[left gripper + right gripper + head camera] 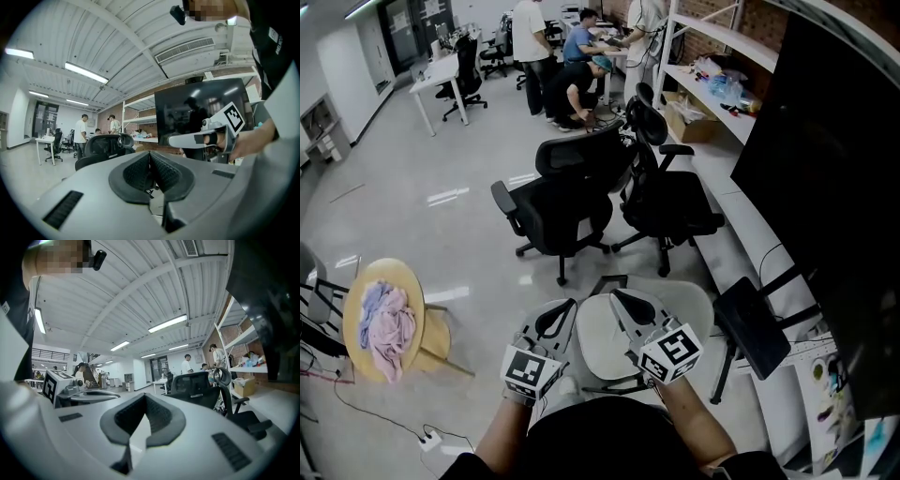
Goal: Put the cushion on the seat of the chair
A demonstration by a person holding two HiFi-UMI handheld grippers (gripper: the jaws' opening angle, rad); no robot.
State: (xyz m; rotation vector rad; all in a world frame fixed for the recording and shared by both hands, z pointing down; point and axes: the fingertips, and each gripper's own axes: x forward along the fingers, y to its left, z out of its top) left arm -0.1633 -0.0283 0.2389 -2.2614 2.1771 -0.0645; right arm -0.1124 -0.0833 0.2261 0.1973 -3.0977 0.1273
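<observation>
A round wooden table at the far left carries a crumpled pink and lilac cloth, soft and loosely heaped, well apart from the work.

The left gripper points level, its ribbed black jaws closed tip to tip with nothing seen between them.

Just beside and below it lies the cushion. It is pale, smooth and rounded at the corners, and appears to rest flat on the chair, whose dark, thin-legged frame and flat black back show at its right. That would put the cushion on the seat already.

The right gripper hovers over the cushion, jaws likewise closed and seemingly empty. I judge neither gripper is carrying it.

Padded black office chairs stand beyond on the glossy floor.
</observation>
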